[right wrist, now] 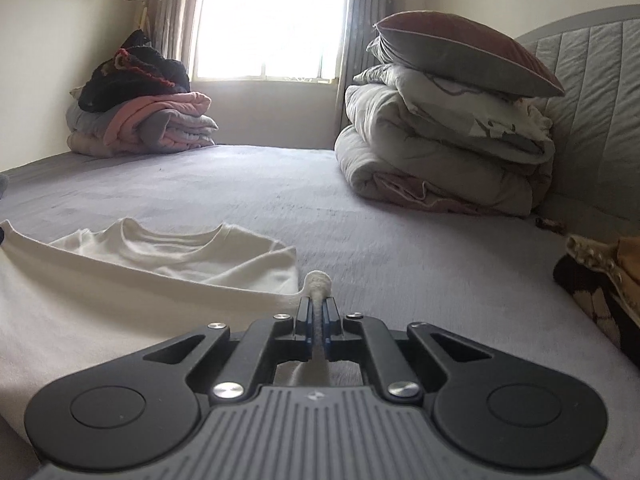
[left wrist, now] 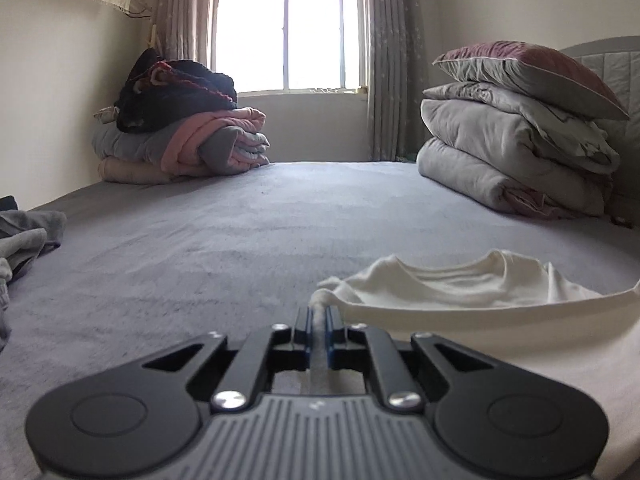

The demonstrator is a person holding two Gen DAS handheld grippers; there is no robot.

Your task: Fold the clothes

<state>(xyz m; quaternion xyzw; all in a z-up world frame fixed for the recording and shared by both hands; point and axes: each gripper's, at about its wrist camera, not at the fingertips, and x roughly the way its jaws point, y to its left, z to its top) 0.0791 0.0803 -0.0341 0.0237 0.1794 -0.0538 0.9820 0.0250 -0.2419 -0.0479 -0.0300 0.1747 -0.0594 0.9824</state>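
Both grippers, left (left wrist: 319, 322) and right (right wrist: 318, 312), are pinching the cream shirt (left wrist: 460, 292), its lower edge running out of frame.

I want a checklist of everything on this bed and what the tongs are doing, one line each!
Surface: grey bed cover, mostly bare in the middle.
Job's things: white shirt spread between both tongs, its near edge lifted and pulled taut.
Clutter: grey clothes at the left edge; a dark and tan patterned item at the right edge.
Grippers: left tongs shut on a bunched corner of the shirt; right tongs shut on the opposite corner.
Cables: nothing seen.
Surroundings: bright window with curtains; pink and grey blanket pile topped by dark clothing; grey quilt stack under a pillow; padded headboard.
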